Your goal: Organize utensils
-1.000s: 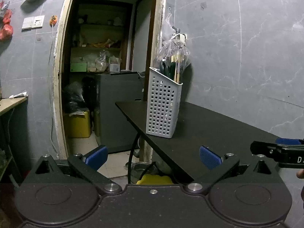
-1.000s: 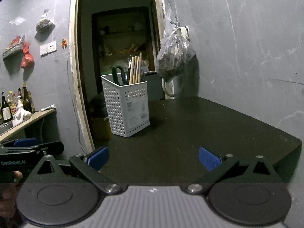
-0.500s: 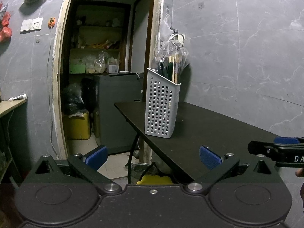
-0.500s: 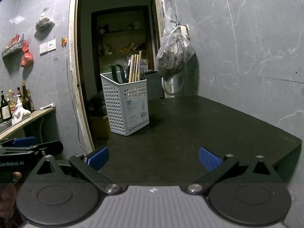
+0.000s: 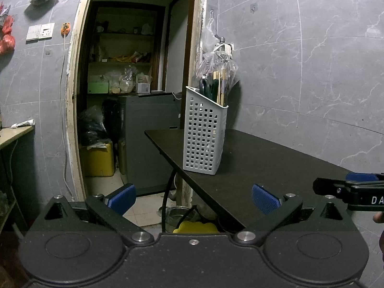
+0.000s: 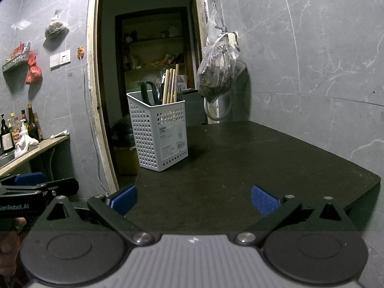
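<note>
A white perforated utensil holder [image 5: 204,134] [image 6: 159,130] stands upright near the left edge of the black table [image 5: 264,163] [image 6: 240,158]. Wooden chopsticks [image 6: 170,84] and green-handled scissors [image 6: 147,92] stick up out of it. My left gripper [image 5: 193,198] is open and holds nothing, well short of the holder, off the table's left corner. My right gripper [image 6: 193,199] is open and holds nothing, over the table's near edge. Each gripper shows at the side of the other's view: the right gripper [image 5: 352,183], the left gripper [image 6: 36,183].
A plastic bag [image 6: 219,74] hangs on the tiled wall behind the holder. An open doorway [image 5: 124,96] leads to shelves and a grey cabinet. A counter with bottles [image 6: 21,129] stands at the left. A yellow object [image 5: 194,226] and a metal bowl lie under the table.
Both views have shifted slightly, and the holder sits a little higher in both frames. Both grippers stay open and empty.
</note>
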{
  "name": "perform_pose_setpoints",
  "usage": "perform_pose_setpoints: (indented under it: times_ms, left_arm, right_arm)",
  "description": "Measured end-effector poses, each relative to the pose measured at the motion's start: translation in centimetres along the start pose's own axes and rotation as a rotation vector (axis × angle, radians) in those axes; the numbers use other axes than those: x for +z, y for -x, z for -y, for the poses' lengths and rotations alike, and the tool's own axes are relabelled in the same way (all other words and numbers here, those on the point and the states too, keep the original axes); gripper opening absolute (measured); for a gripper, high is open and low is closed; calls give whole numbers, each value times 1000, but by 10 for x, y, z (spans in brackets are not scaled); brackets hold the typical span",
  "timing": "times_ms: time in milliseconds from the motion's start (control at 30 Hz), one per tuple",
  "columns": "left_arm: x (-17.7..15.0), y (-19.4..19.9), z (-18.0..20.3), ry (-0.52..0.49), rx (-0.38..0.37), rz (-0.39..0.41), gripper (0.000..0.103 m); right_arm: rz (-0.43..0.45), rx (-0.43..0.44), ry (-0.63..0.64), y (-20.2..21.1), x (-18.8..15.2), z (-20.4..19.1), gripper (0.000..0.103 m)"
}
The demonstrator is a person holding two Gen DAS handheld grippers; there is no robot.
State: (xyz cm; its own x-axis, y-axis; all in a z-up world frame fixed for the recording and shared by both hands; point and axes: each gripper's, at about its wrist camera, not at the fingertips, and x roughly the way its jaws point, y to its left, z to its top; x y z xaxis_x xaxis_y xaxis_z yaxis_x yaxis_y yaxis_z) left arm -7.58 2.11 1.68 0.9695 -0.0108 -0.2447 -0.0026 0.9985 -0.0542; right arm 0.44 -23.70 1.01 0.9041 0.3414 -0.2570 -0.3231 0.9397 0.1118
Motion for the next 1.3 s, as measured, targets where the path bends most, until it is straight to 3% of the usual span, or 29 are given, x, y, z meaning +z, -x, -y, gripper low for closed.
perform_pose_setpoints:
  times_ms: [1300]
  left_arm:
    - [-2, 1, 2, -7, 0, -6, 102]
  right_arm:
    - [-13, -6, -9, -3, -3, 6, 103]
